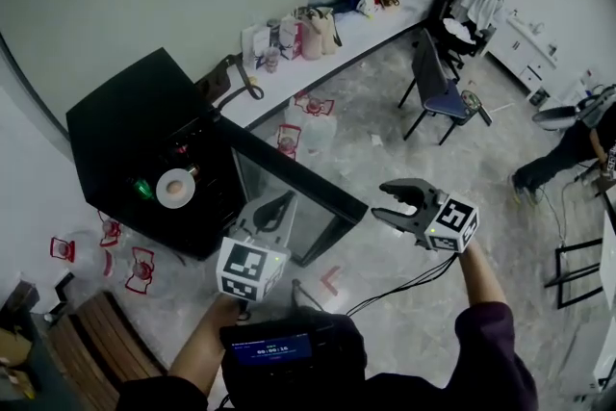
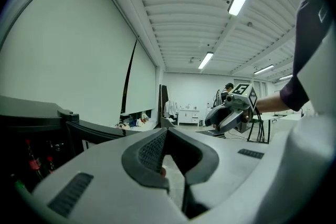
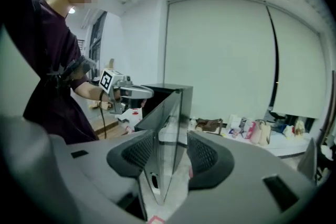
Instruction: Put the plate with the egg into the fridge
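A white plate (image 1: 175,189) with a brown egg (image 1: 173,192) on it sits on a shelf inside the black fridge (image 1: 125,135), whose glass door (image 1: 289,183) stands open toward me. My left gripper (image 1: 274,207) hovers in front of the open door with its jaws together and nothing in them; its tips (image 2: 167,134) meet in the left gripper view. My right gripper (image 1: 395,202) is open just right of the door's outer corner. In the right gripper view the door's edge (image 3: 170,128) shows in the gap of the right gripper (image 3: 169,139), untouched by the pads.
A white counter (image 1: 371,29) with bags and bottles runs along the back. A dark chair (image 1: 438,91) stands on the marble floor, and a person (image 1: 568,154) bends down at far right. Bottles with red labels (image 1: 140,269) lie beside the fridge, near a wooden bench (image 1: 91,351).
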{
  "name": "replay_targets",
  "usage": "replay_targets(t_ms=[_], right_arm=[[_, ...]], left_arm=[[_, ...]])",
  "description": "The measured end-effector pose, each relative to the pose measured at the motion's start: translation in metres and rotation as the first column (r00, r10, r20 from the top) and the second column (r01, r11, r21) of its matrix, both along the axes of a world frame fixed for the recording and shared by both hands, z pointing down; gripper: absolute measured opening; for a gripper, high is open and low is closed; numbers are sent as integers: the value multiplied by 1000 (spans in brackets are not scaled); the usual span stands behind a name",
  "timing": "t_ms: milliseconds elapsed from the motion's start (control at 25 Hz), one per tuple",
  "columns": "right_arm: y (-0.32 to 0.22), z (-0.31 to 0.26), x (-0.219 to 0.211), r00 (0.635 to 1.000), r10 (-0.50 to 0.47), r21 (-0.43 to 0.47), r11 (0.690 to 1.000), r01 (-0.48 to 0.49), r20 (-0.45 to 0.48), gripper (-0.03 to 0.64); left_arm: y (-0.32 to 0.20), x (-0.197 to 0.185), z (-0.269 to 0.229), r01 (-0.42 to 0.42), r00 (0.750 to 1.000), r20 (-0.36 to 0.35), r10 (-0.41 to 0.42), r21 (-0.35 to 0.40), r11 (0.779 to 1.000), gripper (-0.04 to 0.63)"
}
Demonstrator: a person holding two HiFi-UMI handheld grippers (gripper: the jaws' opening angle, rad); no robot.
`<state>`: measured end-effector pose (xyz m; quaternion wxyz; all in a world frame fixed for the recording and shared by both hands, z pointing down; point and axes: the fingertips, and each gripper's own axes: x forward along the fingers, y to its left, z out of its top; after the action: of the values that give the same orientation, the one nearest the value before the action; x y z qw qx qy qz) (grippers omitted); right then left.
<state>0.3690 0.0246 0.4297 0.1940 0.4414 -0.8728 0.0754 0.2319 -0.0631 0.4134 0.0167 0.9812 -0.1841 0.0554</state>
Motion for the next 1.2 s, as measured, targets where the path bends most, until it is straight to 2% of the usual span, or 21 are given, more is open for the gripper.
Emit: replay_targets(t_ms=[120, 160, 200, 240, 360, 520, 680, 800, 1000, 1120, 1200], right_arm=[[3, 8, -24, 986, -154, -45, 987, 157, 65, 187], [5, 9, -29, 980, -184, -50, 981, 188, 81, 143], [6, 10, -34, 975, -208, -51, 976, 213, 84, 23], [7, 13, -39, 970, -233, -51, 970, 237, 75, 8], [11, 20, -54, 951, -307, -46, 950, 309, 40, 6], [16, 18, -85, 923, -373, -38, 925, 378, 97, 6], [13, 12, -130, 865, -485, 2, 872, 489, 130, 6], [9, 11, -166, 804, -576, 38, 815, 578, 148, 6], [2, 15, -223, 720, -675, 97, 737, 669, 160, 6], [-4, 20, -257, 690, -706, 121, 708, 696, 162, 6], [-11, 21, -278, 688, -703, 136, 710, 691, 178, 6]], left_arm=[[8, -9, 1, -5, 1000, 12, 6, -11, 1000, 9], [9, -14, 4, -1, 1000, 16, 1, -18, 1000, 9], [9, -19, 9, 9, 1000, 23, -9, -25, 1000, 9], [9, -25, 14, 25, 999, 32, -24, -31, 999, 9], [9, -37, 24, 75, 996, 56, -73, -38, 996, 9], [6, -56, 22, 143, 988, 61, -141, -30, 989, 9], [-2, -82, 10, 241, 970, 50, -240, -15, 971, 9], [-6, -113, 2, 334, 942, 44, -333, -2, 943, 9], [-8, -168, 2, 473, 880, 48, -473, 15, 881, 9], [-7, -201, 1, 544, 837, 54, -545, 27, 839, 9], [-6, -222, -1, 583, 809, 59, -585, 42, 811, 9]])
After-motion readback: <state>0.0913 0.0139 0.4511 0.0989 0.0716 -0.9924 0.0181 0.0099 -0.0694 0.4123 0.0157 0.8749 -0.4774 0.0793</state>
